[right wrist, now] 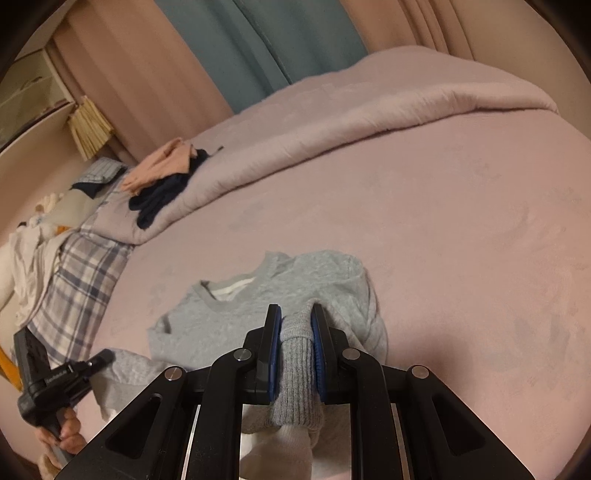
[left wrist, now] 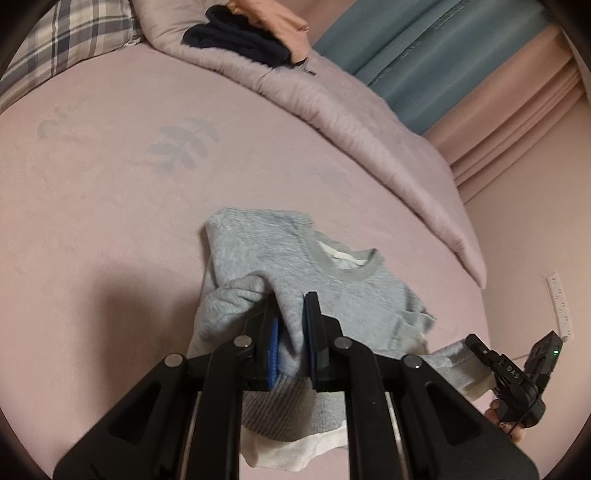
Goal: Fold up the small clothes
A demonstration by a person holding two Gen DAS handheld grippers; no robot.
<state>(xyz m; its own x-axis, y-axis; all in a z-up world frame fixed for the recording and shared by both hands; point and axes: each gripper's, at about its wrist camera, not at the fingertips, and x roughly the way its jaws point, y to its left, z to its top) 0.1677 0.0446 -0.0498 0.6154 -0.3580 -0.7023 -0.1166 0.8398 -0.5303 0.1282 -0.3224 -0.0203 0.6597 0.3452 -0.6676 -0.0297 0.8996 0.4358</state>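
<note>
A small grey sweatshirt lies on the pink bed sheet, towards the near edge of the bed, its ribbed neckline showing a white inner collar. The left gripper is closed on a raised fold of the grey fabric, which stands pinched between its two blue-padded fingers, with more of the garment, a ribbed hem and a white lining, bunched just below and behind the fingers. The right gripper is likewise clamped on cloth: a ribbed grey cuff runs straight between its fingers, the sleeve leading forward from the fingertips into the sweatshirt's body. In each wrist view the other gripper shows at the near edge of the bed, held in a hand, beside the garment's loose end. Along the far edge of the bed a folded pink quilt carries a dark navy garment and a peach one. A plaid pillow sits at the far left corner, and teal and pink curtains hang beyond the bed.
</note>
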